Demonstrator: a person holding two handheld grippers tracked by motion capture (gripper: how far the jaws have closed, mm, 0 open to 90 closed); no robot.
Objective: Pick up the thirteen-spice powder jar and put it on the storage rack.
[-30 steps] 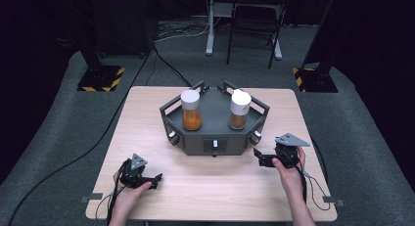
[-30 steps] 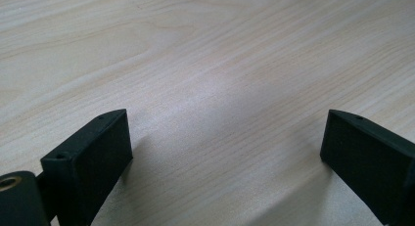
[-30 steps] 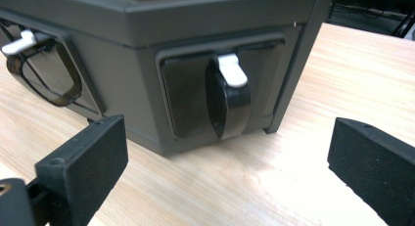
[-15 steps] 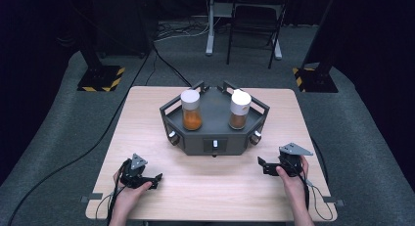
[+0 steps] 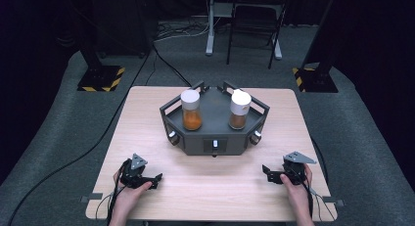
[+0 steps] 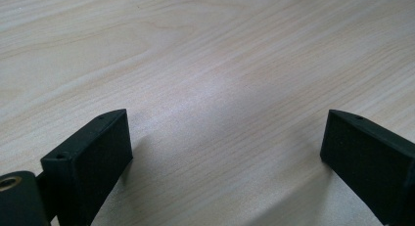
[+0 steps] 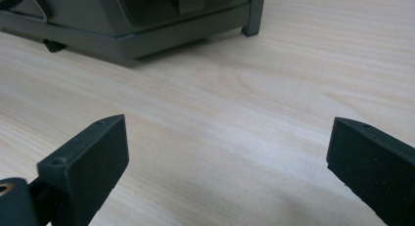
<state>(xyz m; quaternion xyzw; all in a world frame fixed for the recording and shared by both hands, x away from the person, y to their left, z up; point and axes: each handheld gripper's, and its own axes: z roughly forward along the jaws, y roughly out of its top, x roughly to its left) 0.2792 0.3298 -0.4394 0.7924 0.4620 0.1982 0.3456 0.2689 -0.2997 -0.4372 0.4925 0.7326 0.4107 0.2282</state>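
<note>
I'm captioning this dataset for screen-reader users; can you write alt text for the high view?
A dark grey tray on a wooden table holds two white-capped jars of orange-brown powder. Nearer the camera, a person's hands rest the open left gripper and right gripper on the tabletop.

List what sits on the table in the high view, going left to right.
left gripper → jar with the orange contents → grey tray holding both jars → jar with the brown contents → right gripper
</note>
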